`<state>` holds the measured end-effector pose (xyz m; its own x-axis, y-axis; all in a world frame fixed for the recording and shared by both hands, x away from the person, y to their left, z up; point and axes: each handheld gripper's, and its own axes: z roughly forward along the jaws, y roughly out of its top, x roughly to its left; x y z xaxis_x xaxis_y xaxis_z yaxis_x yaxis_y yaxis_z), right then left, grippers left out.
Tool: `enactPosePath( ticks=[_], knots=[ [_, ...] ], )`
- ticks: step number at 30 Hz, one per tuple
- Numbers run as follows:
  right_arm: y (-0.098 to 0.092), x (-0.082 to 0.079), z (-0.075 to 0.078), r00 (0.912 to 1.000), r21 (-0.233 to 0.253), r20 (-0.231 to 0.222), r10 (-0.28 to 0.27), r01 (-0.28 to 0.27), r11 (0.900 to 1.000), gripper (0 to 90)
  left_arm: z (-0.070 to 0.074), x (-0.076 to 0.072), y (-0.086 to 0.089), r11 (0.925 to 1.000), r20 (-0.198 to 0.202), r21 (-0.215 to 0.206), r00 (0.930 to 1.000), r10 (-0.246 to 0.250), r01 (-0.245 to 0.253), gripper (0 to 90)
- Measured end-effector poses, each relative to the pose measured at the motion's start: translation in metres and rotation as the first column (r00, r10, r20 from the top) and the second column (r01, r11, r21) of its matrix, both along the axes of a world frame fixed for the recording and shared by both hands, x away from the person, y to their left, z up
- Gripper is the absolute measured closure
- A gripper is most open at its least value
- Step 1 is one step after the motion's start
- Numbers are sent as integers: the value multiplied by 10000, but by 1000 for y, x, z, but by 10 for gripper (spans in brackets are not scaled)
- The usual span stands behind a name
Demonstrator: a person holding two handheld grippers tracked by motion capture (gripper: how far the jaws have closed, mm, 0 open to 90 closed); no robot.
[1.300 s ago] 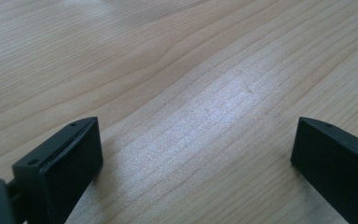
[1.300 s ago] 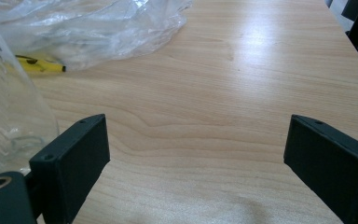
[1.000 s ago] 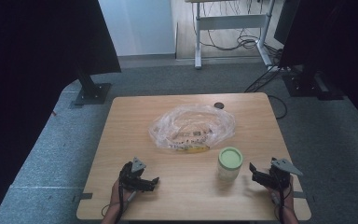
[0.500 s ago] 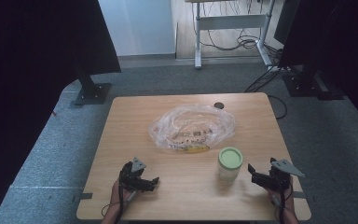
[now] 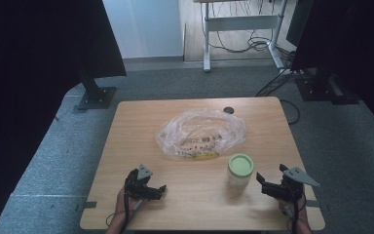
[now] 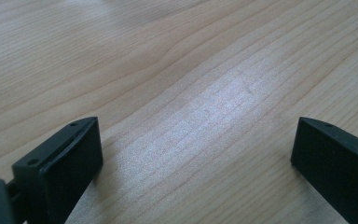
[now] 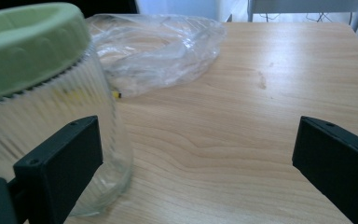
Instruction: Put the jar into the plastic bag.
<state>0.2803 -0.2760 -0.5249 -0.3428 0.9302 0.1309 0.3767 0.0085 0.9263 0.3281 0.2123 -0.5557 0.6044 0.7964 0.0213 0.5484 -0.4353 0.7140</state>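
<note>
Wooden counter centre frame in high view. Clear ribbed jar with pale green lid, lower right of centre – upright, contents not discernible. Crumpled clear plastic bag mid-counter, just above jar; printed packet and something yellow inside, unclear. Small dark disc near far edge. Left hand-held gripper lower left, jaws wide over bare wood. Right hand-held gripper lower right, jaws wide – empty, jar just beside its left jaw.

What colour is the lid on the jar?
Pale green lid; the right gripper view shows it best.
</note>
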Motion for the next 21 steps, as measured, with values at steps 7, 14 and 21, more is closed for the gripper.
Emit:
enactPosePath(
  ticks=[7,14,21],
  knots=[
    [6,-5,7,9993,-57,165,329,-328,9994,14,0,0,0,10000,0,-1,10000,-1,1,16],
    [9,-12,13,9975,-134,299,636,-632,9979,15,0,0,0,10000,1,-2,10000,1,-1,16],
    [14,-17,19,9944,-206,433,963,-954,9952,14,0,0,0,10000,-1,-2,10000,1,-1,15]
  ],
)
